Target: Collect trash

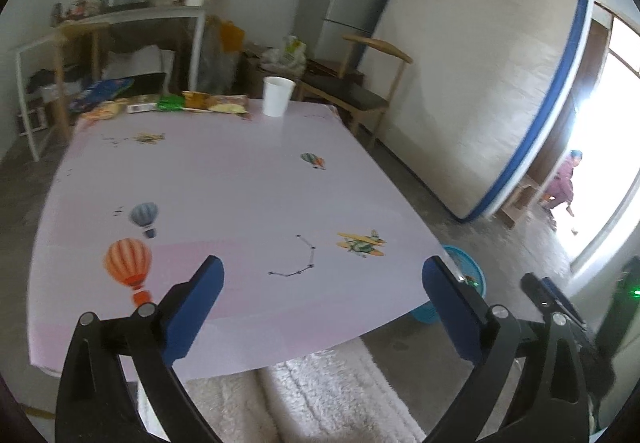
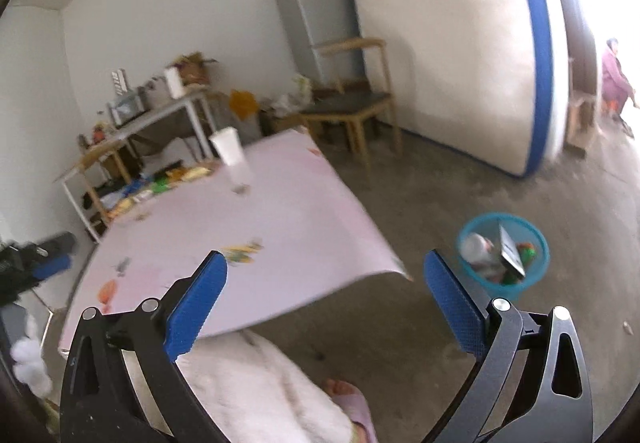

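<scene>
Wrappers (image 1: 188,103) lie in a row along the far edge of the pink table (image 1: 240,203), just left of a white cup (image 1: 277,96). Off the table's right corner, on the floor, stands a blue basket (image 2: 532,271) with trash inside. Left gripper (image 1: 322,283) and right gripper (image 2: 325,279) both gape wide, empty.

Daylight enters from the doorway (image 1: 612,147) at right, blown out to white glare in both views. Interior evenly lit, moderately bright, shadows soft. Right wrist view shows motion blur across the table (image 2: 256,243) and paper cup (image 2: 229,147); left wrist view sharper, slightly soft at distance. Strong fisheye curvature, dark vignette at corners.
</scene>
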Tool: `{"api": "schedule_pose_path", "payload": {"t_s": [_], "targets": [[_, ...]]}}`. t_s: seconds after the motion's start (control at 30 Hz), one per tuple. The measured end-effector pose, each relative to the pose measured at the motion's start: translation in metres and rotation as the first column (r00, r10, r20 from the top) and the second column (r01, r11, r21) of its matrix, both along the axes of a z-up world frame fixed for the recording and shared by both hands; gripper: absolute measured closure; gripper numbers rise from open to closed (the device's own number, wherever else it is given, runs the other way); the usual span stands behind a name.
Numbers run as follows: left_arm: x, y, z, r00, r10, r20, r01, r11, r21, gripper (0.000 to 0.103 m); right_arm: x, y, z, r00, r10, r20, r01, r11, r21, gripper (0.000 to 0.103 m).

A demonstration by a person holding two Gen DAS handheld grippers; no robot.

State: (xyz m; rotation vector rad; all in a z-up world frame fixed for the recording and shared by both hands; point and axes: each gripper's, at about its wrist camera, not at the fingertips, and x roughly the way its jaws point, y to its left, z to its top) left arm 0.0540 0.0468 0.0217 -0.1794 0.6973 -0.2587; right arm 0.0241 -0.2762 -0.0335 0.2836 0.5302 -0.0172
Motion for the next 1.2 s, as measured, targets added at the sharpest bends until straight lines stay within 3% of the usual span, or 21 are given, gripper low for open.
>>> {"api": "schedule_pose_path", "payload": {"t_s": [0.13, 0.3, 0.4, 0.53, 0.77, 0.97, 1.2], "targets": [[-0.011, 0.002, 0.003, 0.999, 0.031, 0.013, -0.031, 0.999, 0.023, 0.006, -0.004, 0.020, 0.004, 0.999, 0.044, 0.008, -0.043, 0.999, -0.028, 0.008], [-0.021, 0.003, 0.013, 0.998, 0.050, 0.030, -0.050, 0.999, 0.004, 0.006, -0.018, 0.026, 0.006, 1.000, 0.023, 0.011, -0.023, 0.999, -0.031, 0.008], [-0.022, 0.002, 0.015, 1.000, 0.030, -0.008, -0.030, 0.999, -0.043, 0.006, -0.031, 0.029, 0.011, 1.000, -0.017, 0.012, 0.017, 0.999, -0.039, 0.008], [-0.020, 0.000, 0.012, 0.997, 0.034, -0.071, -0.037, 0.998, -0.047, 0.006, -0.034, 0.033, 0.018, 0.999, -0.032, 0.008, 0.033, 0.998, -0.052, 0.008], [-0.020, -0.016, -0.008, 0.992, 0.102, -0.077, -0.091, 0.987, 0.133, 0.006, -0.031, 0.033, 0.008, 0.999, -0.049, -0.015, 0.048, 0.997, -0.054, 0.008], [-0.027, -0.024, -0.012, 0.993, 0.104, -0.050, -0.091, 0.972, 0.215, 0.006, -0.027, 0.027, 0.009, 0.997, -0.068, -0.021, 0.067, 0.995, -0.072, 0.008], [-0.041, -0.021, -0.004, 0.986, 0.165, -0.004, -0.159, 0.953, 0.258, 0.006, -0.014, 0.028, 0.021, 0.995, -0.086, 0.041, 0.092, 0.982, -0.167, 0.008]]}}
